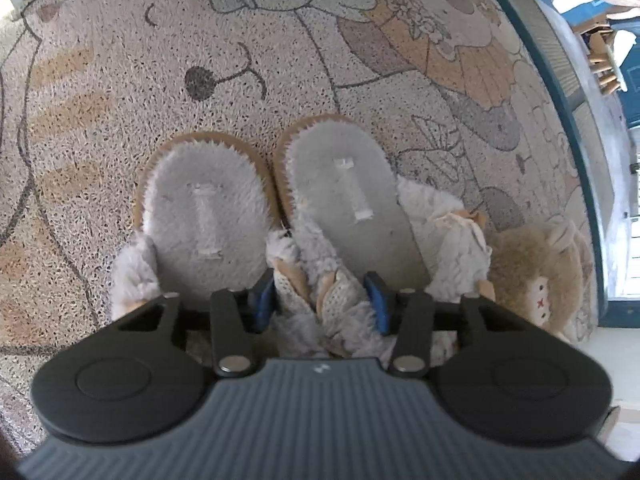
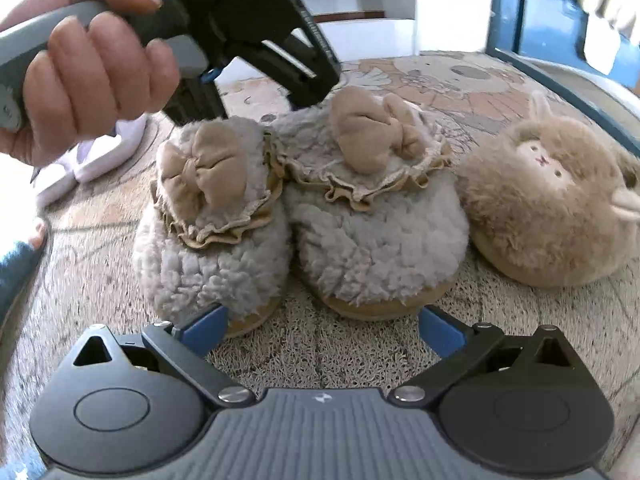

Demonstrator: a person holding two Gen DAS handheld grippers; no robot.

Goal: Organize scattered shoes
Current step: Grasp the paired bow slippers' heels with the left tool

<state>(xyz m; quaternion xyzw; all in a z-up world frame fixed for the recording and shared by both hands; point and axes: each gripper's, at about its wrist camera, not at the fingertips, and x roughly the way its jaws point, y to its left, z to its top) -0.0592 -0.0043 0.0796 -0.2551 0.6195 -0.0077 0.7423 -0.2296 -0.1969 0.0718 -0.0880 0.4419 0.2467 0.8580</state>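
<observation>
Left wrist view: the left gripper (image 1: 320, 300) points down over a pair of grey fleece slippers set side by side on a cartoon-printed mat (image 1: 120, 92). Its blue pads straddle the fluffy upper and tan bow of the right-hand grey slipper (image 1: 352, 196); whether they press on it cannot be told. The other grey slipper (image 1: 204, 216) lies touching it, and a tan plush animal slipper (image 1: 536, 280) sits just beside the pair, near the mat's blue edge.

Right wrist view: seen from the toe end, the two grey slippers (image 2: 300, 232) stand together, bows on top, with the tan slipper (image 2: 552, 208) beside them. The right gripper (image 2: 320, 328) hovers before their toes, jaws open and holding nothing. A person's hand (image 2: 92, 76) grips the left gripper's handle above the slippers. White footwear (image 2: 88, 164) lies beyond.
</observation>
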